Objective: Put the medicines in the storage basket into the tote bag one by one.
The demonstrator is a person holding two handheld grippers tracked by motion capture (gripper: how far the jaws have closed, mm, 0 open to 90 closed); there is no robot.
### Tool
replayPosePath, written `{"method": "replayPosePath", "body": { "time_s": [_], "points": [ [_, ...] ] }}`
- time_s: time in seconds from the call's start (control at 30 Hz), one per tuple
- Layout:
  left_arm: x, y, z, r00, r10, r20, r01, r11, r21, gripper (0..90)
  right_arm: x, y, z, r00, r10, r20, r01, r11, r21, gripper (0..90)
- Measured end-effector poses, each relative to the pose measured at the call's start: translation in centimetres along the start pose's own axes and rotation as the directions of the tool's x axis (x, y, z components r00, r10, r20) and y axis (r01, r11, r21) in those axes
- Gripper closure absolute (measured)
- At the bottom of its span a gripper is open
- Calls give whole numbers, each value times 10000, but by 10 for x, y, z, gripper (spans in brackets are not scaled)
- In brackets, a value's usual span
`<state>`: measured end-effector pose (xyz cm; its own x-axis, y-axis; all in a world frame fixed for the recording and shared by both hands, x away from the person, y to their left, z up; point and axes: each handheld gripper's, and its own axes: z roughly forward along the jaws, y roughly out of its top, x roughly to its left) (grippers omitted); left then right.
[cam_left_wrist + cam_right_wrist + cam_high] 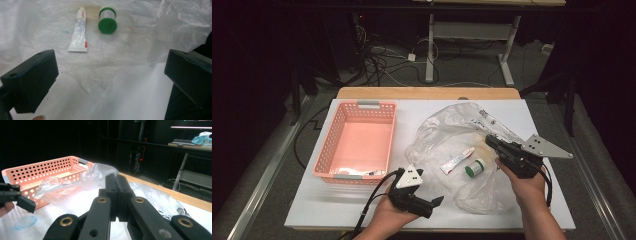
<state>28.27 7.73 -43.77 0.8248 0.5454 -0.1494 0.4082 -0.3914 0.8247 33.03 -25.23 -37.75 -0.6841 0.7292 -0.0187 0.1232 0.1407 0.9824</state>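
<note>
Two small items out on the plastic bag (462, 150), none yet in the pink basket (339, 150).
Left of the bag: basket, nearly bare. Below its left edge: left gripper (437, 201), jaws wide apart, facing the white tube (79, 32) and green-capped jar (107, 20). On its right edge: right gripper (488, 139), jaws pressed together, nothing visibly between them. Judged barely begun: both items left to move.

Tube (457, 161), green-capped jar (474, 167) on plastic bag (447, 131) — between grippers.
</note>
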Motion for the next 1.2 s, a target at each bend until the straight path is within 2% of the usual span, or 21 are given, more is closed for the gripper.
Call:
{"method": "replayPosePath", "body": {
  "time_s": [0.23,0.33,0.57,0.7,0.8,0.87,0.9,0.97,1.13,1.2],
  "points": [
    [8,1,-22,9989,-119,-455,111,9998,-181,0,-2,1,-3,10000,-11,40,12,9999,-126,900],
    [14,0,-31,9972,-325,-676,310,9993,-225,0,-3,2,-4,10000,28,81,-26,9999,-158,900],
    [26,-1,-45,9911,-532,-1224,489,9981,-376,0,-3,2,-4,10000,12,81,-11,9999,-144,900],
    [38,-3,-54,9813,-665,-1804,597,9973,-426,0,-3,3,-4,10000,9,87,-8,9999,-151,900],
    [47,-6,-59,9743,-841,-2088,755,9960,-487,0,-3,2,-4,10000,-22,75,23,9999,-131,900],
    [56,-9,-63,9699,-1117,-2164,1023,9933,-542,0,-3,2,-4,10000,-4,74,5,9999,-128,900],
    [56,-9,-63,9699,-1117,-2164,1023,9933,-542,0,-3,2,-4,10000,-6,72,7,9999,-131,900],
    [64,-12,-69,9604,-1294,-2465,1183,9912,-594,0,-3,2,-4,10000,-15,66,16,9999,-133,900],
    [78,-17,-81,9453,-1651,-2812,1509,9860,-716,0,-4,2,-4,10000,29,75,-28,9999,-129,900],
    [82,-18,-86,9368,-1749,-3030,1592,9843,-759,0,-5,1,-4,10000,-4,92,6,9999,-134,900]
  ]
}}
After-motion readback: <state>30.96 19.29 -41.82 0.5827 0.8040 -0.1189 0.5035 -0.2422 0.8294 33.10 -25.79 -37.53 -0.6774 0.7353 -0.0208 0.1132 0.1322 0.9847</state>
